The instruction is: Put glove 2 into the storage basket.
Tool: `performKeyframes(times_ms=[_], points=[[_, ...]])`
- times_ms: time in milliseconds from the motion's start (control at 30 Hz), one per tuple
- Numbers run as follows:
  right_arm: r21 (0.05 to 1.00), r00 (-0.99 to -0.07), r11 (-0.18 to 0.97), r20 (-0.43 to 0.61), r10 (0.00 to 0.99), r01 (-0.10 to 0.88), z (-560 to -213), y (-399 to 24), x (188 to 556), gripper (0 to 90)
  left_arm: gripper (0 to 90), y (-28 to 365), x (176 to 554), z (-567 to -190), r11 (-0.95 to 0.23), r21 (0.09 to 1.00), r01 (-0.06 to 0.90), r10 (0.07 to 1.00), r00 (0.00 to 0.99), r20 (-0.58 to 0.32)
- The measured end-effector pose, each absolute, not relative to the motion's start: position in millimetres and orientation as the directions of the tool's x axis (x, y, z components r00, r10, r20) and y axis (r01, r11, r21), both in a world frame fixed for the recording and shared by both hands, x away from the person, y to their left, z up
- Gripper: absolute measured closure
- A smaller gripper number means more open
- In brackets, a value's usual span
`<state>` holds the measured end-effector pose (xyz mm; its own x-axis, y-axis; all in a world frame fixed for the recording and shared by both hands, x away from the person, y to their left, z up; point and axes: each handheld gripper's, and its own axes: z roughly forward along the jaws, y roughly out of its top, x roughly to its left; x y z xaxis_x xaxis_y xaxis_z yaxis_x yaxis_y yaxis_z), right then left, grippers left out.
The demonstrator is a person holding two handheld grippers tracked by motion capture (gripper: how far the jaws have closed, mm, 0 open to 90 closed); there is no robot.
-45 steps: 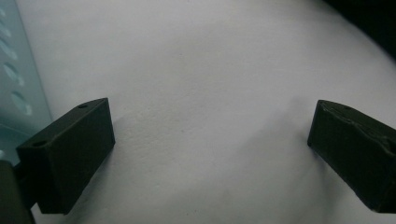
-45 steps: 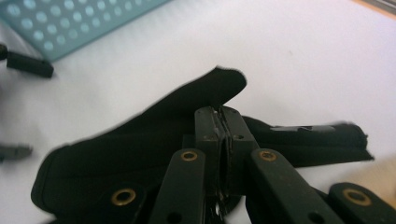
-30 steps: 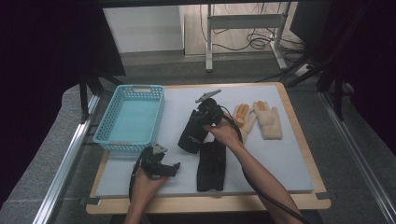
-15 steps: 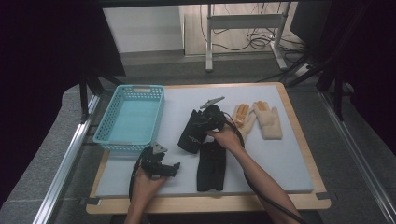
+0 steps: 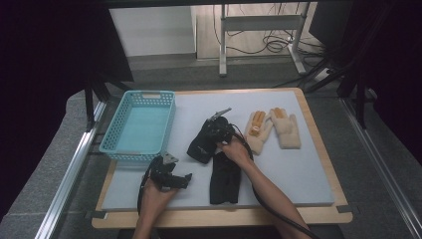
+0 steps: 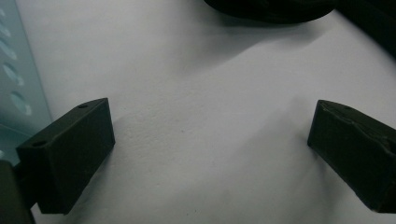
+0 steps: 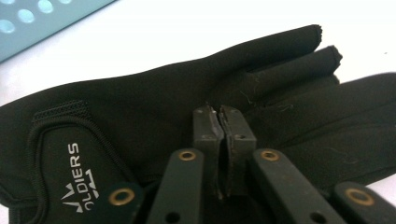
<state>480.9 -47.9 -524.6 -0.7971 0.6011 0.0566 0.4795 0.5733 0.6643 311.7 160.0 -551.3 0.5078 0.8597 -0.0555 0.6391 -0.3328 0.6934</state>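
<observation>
Black glove (image 7: pixel 154 116): lying mid-mat, just right of the blue basket (image 5: pixel 139 127). I am pressing my right gripper (image 7: pixel 223 122) onto it, jaws having just been closing, now together pinching its fabric. Left gripper (image 6: pixel 210 154): I am resting it near-left, jaws wide, empty.

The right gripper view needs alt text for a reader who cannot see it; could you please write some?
The right gripper, its jaws shut together, presses on a black glove lying on the white table. A turquoise basket edges the top left corner.
</observation>
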Motion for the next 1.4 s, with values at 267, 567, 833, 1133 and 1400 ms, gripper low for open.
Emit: performKeyframes(times_ms=[267,567,833,1133,1400], points=[[0.681,-0.799,0.557,0.068,0.598,0.475,-517.9,-50.0,479.4,87.4,0.9,160.1,311.7,-551.3,-0.333,0.693,0.639,0.859,0.508,-0.056],[0.714,-0.823,0.553,0.058,0.565,0.430,-487.8,-56.0,467.4,87.4,0.9,160.3,311.7,-551.2,-0.335,0.692,0.639,0.859,0.509,-0.054],[0.740,-0.839,0.540,0.062,0.540,0.402,-458.9,-65.8,455.1,87.4,0.9,160.3,311.7,-551.3,-0.335,0.693,0.638,0.858,0.510,-0.054],[0.754,-0.869,0.541,0.079,0.489,0.373,-426.5,-83.9,431.0,87.3,1.0,160.2,311.7,-551.3,-0.333,0.694,0.638,0.859,0.509,-0.055],[0.740,-0.888,0.557,0.117,0.445,0.377,-414.5,-115.2,400.4,87.4,1.0,159.9,311.8,-551.5,-0.330,0.697,0.637,0.860,0.507,-0.056]])
